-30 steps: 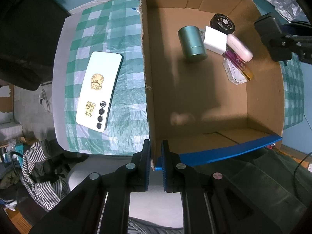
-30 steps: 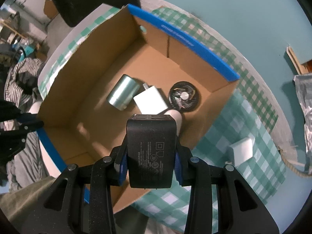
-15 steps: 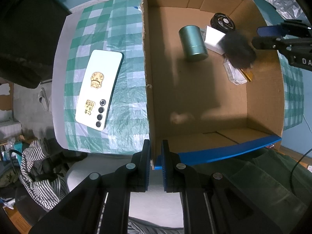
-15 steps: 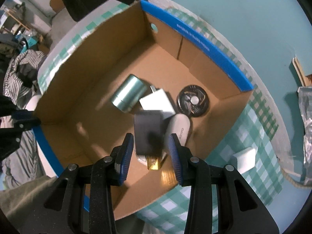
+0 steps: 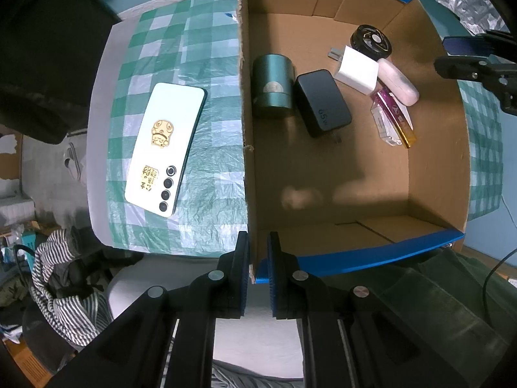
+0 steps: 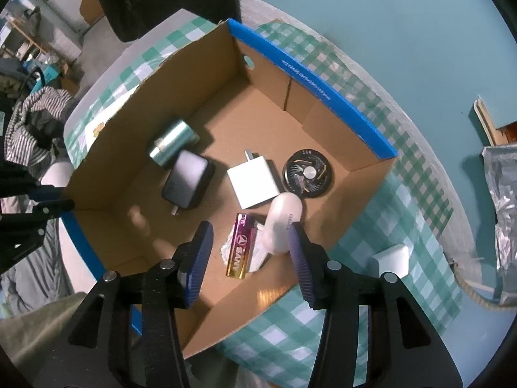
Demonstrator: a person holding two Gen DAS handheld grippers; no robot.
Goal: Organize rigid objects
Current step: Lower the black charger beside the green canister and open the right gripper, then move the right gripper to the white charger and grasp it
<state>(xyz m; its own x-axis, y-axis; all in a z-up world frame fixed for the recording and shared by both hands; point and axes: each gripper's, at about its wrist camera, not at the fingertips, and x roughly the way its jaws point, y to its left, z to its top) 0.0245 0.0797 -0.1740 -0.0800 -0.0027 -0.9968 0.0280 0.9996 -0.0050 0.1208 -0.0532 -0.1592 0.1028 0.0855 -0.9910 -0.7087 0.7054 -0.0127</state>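
Observation:
A cardboard box point(image 5: 433, 168) with blue edges stands on the green checked cloth. My left gripper point(image 5: 257, 258) is shut on the box's near corner wall. Inside lie a black charger point(image 5: 323, 103) beside a green tin point(image 5: 273, 85), a white charger point(image 5: 355, 69), a round black disc point(image 5: 371, 40), a white oval case point(image 5: 397, 80) and a pink-gold bar point(image 5: 395, 118). My right gripper point(image 6: 250, 252) hangs above the box point(image 6: 323, 97), its jaws opening with nothing between them. The black charger point(image 6: 189, 182) rests on the box floor below it.
A white phone point(image 5: 164, 148) with gold stickers lies on the cloth left of the box. A small white block point(image 6: 392, 260) sits on the cloth outside the box's right wall. Striped clothing point(image 5: 64, 284) lies off the table edge.
My right gripper let go of the black charger, which fell into the box and came to rest next to the green tin. Its jaws have spread wider. The left gripper has kept still.

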